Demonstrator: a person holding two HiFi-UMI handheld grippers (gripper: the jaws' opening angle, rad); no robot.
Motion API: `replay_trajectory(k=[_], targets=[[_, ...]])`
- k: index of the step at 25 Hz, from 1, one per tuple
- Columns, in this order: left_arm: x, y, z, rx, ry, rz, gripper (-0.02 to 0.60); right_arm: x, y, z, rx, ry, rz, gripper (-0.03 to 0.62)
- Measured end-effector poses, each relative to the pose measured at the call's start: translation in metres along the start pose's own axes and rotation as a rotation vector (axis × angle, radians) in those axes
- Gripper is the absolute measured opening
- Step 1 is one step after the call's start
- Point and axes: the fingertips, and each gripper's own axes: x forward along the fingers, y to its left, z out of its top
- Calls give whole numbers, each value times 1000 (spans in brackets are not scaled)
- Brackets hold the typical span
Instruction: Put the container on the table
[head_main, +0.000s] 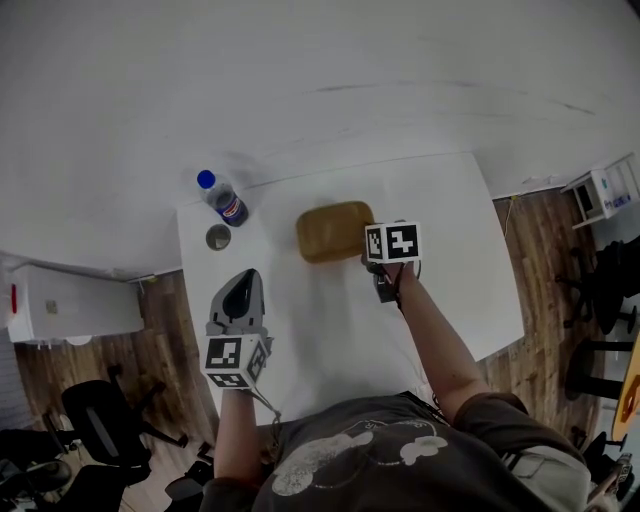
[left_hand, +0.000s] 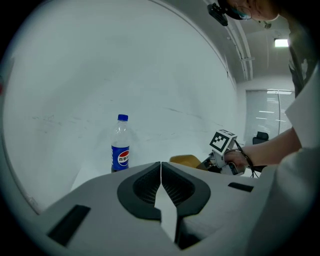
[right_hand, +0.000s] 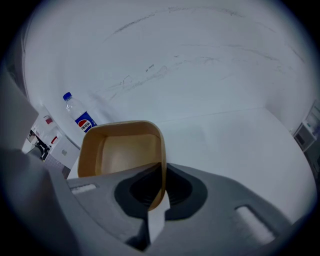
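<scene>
A tan, shallow container (head_main: 334, 231) with rounded corners is over the white table (head_main: 450, 290), near its far middle. My right gripper (head_main: 386, 272) is shut on the container's (right_hand: 122, 152) right rim, which runs down between the jaws in the right gripper view. The container looks empty inside. Whether its base touches the table I cannot tell. My left gripper (head_main: 238, 296) hangs over the table's front left with its jaws together and nothing in them (left_hand: 161, 181). From the left gripper view, the container (left_hand: 186, 160) shows partly behind that gripper's body.
A cola bottle (head_main: 222, 199) with a blue cap stands at the table's far left corner, and a small round lid-like thing (head_main: 218, 237) lies beside it. A white wall backs the table. Chairs (head_main: 110, 425) and a white unit (head_main: 70, 302) stand to the left on the wood floor.
</scene>
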Motion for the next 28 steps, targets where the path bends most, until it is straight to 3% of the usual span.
replay_trajectory(k=[28], targets=[[44,58,-35,-137,20,-21,11,90,27,52,32,39,-46,0]])
